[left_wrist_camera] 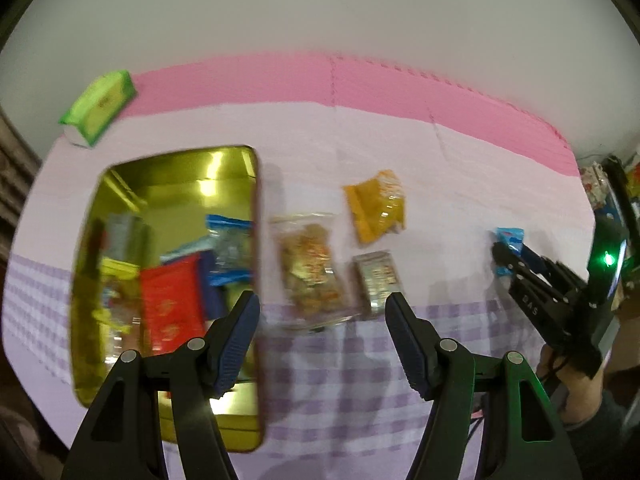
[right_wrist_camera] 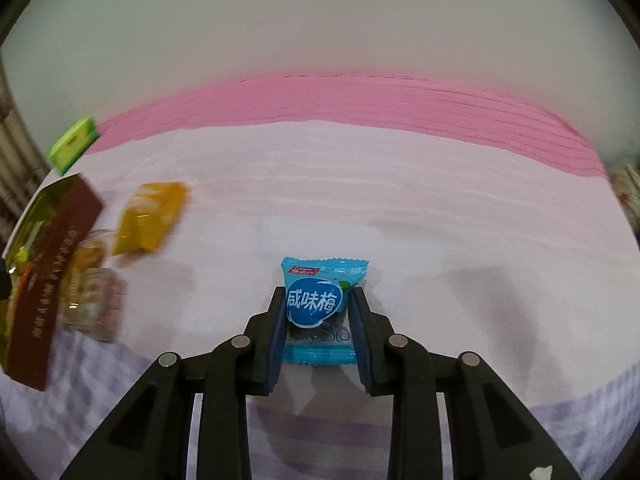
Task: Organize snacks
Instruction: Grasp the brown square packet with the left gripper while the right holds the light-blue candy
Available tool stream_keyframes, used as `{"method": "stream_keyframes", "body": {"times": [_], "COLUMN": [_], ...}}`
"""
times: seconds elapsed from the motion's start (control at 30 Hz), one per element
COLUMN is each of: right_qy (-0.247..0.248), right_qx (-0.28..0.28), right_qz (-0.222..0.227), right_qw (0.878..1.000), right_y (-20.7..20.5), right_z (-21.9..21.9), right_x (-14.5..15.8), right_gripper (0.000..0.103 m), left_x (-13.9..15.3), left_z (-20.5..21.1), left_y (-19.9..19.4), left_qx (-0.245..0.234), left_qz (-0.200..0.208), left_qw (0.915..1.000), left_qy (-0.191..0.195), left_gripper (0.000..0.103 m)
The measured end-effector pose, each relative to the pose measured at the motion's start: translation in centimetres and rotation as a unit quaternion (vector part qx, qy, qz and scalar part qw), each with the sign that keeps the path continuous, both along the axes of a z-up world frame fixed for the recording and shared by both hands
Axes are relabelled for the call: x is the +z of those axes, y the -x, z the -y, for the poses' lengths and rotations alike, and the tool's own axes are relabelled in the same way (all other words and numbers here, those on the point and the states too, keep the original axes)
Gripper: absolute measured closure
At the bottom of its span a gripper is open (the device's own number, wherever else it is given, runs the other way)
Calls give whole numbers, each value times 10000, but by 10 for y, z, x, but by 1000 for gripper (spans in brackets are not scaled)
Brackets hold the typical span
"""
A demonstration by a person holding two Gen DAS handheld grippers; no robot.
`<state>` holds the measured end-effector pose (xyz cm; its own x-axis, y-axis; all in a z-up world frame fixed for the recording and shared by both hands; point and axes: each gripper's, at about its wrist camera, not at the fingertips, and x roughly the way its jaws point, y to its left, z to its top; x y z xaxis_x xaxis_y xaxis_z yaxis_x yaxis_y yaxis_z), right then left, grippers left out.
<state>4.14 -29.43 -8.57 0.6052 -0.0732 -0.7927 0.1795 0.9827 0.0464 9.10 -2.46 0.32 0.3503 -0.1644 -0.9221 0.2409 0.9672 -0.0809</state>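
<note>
A gold tin at the left holds several snack packets, among them a red one and a blue one. My left gripper is open and empty, above the tin's right edge and the cloth. A clear bag of snacks, an orange packet and a silver packet lie right of the tin. My right gripper is shut on a blue plum candy packet at the cloth; it also shows in the left wrist view.
A green tissue pack lies at the far left back. Pink foam mat borders the pale cloth at the back. The tin's dark red outer wall, orange packet and clear bag show left in the right wrist view.
</note>
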Motion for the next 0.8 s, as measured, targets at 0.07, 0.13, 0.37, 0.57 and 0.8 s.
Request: {"method": "stream_keyframes", "body": {"times": [0.07, 0.13, 0.37, 0.57, 0.8], "right_qy": [-7, 82, 81, -30, -94], "right_qx": [-124, -255, -267, -267, -249], "right_qz": [92, 162, 243, 277, 293], "right_qw": [9999, 9995, 9993, 9993, 9992], "right_y": [6, 12, 13, 17, 17], "right_z": [12, 19, 14, 17, 20], "right_x": [0, -1, -2, -1, -1], "right_gripper": [76, 76, 76, 75, 75], "left_x": [-5, -12, -33, -49, -59], "left_z": [7, 16, 34, 45, 49], "left_y": [-6, -10, -33, -48, -57], "left_qx": [51, 52, 209, 317, 279], "left_qz": [-191, -378, -1207, -1542, -528], "left_qw": [9998, 9992, 9917, 9870, 9972], "left_qy": [77, 124, 387, 330, 449], "left_gripper": [37, 37, 47, 57, 59]}}
